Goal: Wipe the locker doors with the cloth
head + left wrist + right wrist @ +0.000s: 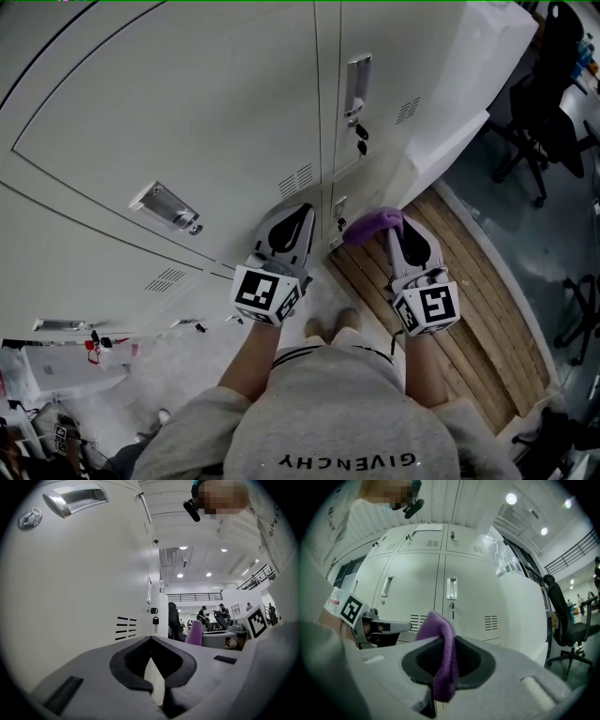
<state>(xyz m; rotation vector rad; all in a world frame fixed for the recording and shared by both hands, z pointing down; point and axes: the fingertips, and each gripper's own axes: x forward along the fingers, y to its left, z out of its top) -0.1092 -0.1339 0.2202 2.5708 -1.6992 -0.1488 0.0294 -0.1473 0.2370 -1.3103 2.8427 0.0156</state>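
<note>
Head view: purple cloth (373, 225) at tip of right hand-held gripper (397, 231), near locker doors (187, 112); left hand-held gripper (298, 214) alongside | Left gripper view: jaws closed together, nothing between | Right gripper view: jaws clamp cloth, fold protruding beyond them

My right gripper (443, 663) hides the pinched middle of the purple fleece cloth (436, 632); the pale metal locker doors (187, 112) run off-frame.

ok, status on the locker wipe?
Right claw shut on purple cloth, not yet on locker doors. Left claw shut, empty. Nothing in the way.
</note>
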